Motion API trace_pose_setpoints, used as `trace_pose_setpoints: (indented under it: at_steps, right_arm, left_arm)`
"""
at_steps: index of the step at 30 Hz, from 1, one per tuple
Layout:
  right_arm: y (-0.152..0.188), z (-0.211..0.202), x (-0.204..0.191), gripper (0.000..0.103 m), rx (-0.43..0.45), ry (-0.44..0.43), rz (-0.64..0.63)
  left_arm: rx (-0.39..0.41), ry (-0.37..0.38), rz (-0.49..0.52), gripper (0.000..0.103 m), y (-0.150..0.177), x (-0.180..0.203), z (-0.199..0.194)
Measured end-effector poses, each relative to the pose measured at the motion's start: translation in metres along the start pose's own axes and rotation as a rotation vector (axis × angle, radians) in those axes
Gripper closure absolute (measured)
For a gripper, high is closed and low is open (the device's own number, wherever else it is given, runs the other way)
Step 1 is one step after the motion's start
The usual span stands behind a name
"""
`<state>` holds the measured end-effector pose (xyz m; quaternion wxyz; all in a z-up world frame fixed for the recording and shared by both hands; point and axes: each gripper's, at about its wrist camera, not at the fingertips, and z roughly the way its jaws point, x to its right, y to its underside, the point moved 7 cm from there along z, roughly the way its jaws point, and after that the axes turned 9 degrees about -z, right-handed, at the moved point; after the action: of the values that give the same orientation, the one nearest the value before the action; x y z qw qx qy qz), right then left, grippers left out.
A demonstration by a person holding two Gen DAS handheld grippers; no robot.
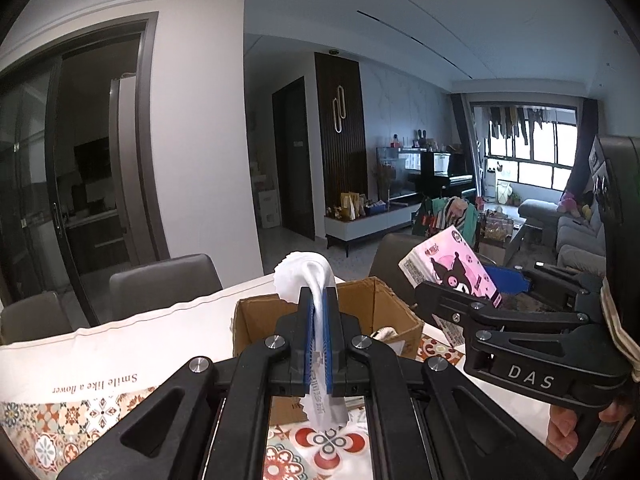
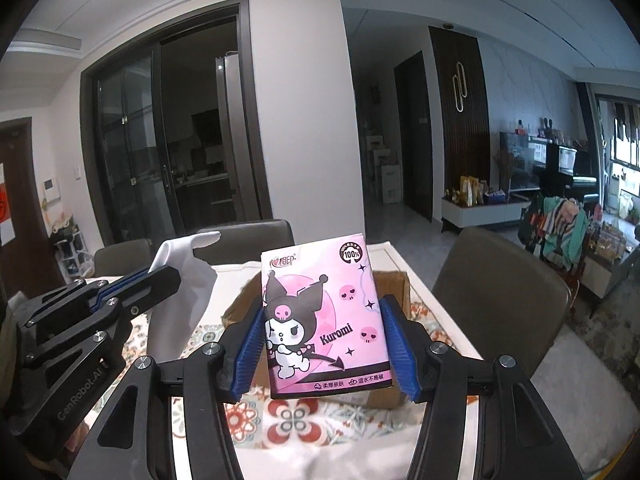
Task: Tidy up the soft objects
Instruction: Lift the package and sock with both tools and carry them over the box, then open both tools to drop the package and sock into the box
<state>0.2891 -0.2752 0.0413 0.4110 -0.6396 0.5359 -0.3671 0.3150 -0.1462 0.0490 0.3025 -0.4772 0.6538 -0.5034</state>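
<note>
I see white walls, a dark-framed glass door (image 2: 168, 128), grey dining chairs (image 1: 164, 284), a black piano (image 1: 444, 178), a grey sofa (image 1: 568, 232) and daylit windows (image 1: 524, 152).

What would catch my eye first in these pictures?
Probably the pink Kuromi tissue pack, gripped upright in the right gripper above the open cardboard box. Next, the white cloth pinched in the left gripper, raised over the patterned tablecloth.
</note>
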Motion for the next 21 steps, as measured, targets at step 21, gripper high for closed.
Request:
trace_pose_setpoints:
  at_steps: [21]
  right_arm:
    - [-0.008, 0.08, 0.019, 0.046, -0.048, -0.007, -0.033]
  left_arm:
    - [-0.059, -0.019, -0.01, 0.096, 0.0, -0.008, 0.084]
